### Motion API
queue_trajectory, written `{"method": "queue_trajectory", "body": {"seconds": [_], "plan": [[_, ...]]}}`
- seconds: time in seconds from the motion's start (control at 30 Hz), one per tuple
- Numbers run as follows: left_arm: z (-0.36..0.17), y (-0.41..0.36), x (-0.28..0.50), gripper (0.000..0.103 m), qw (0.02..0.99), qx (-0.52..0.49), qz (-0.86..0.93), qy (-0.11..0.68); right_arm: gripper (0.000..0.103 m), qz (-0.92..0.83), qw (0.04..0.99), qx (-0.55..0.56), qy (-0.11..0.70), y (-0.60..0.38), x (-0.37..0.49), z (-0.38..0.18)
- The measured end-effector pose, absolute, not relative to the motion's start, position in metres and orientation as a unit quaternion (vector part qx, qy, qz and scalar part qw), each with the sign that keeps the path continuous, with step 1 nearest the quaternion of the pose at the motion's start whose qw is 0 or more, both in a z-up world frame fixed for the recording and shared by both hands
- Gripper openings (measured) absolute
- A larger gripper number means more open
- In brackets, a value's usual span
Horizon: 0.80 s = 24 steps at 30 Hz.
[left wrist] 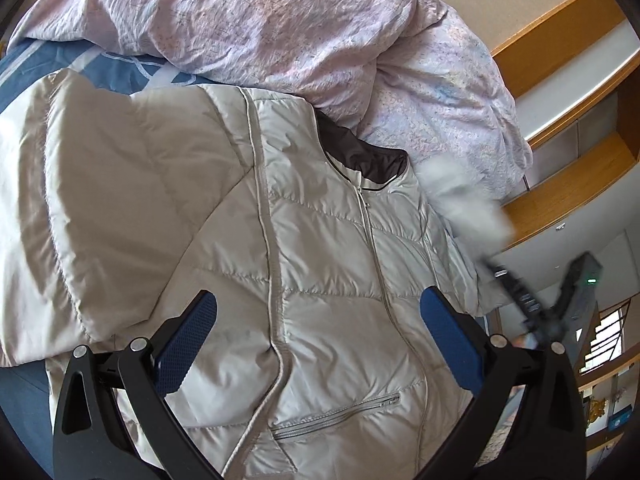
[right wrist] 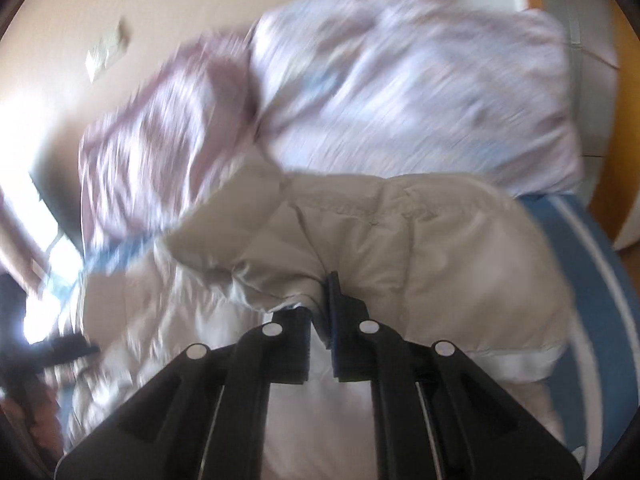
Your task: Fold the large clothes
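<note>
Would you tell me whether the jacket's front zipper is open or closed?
Closed: the jacket zipper runs joined up to the dark collar.

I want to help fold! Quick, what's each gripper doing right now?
Left gripper: open, holding nothing, above the grey puffer jacket.
Right gripper: closed on a fold of the jacket's fabric.

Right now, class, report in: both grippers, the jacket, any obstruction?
Left gripper open, above jacket. Right gripper shut on jacket sleeve. Rumpled duvet crowds the collar end.
</note>
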<state>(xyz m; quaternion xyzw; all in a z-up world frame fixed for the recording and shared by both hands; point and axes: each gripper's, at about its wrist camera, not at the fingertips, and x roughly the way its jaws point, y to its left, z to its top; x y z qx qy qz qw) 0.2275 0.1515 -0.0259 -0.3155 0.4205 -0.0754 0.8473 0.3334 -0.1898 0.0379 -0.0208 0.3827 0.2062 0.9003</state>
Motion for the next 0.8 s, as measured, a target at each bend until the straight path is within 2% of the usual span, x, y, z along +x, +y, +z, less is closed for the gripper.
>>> {"method": "queue_trajectory", "body": {"seconds": [0.1,0.43,0.6,0.73,0.8], "plan": [[-0.029,0.157,0.223,0.102,0.846,-0.318,-0.073,0.422,0.008,0.213,0.883,-0.041,0.416,-0.168,0.328,0.015],[-0.024,0.162,0.218,0.102,0.857,-0.299,-0.066,0.414,0.009,0.229,0.874,-0.054,0.425,-0.132,0.328,0.007],[-0.034,0.136,0.245,0.102,0.823,-0.342,-0.115,0.439,0.009,0.228,0.874,-0.054,0.426,-0.128,0.328,0.004],[-0.047,0.112,0.269,0.089,0.78,-0.397,-0.159,0.457,0.009,0.232,0.874,-0.054,0.423,-0.129,0.326,0.003],[-0.054,0.1,0.284,0.087,0.765,-0.41,-0.158,0.471,0.009,0.233,0.874,-0.058,0.423,-0.129,0.325,0.001]]}}
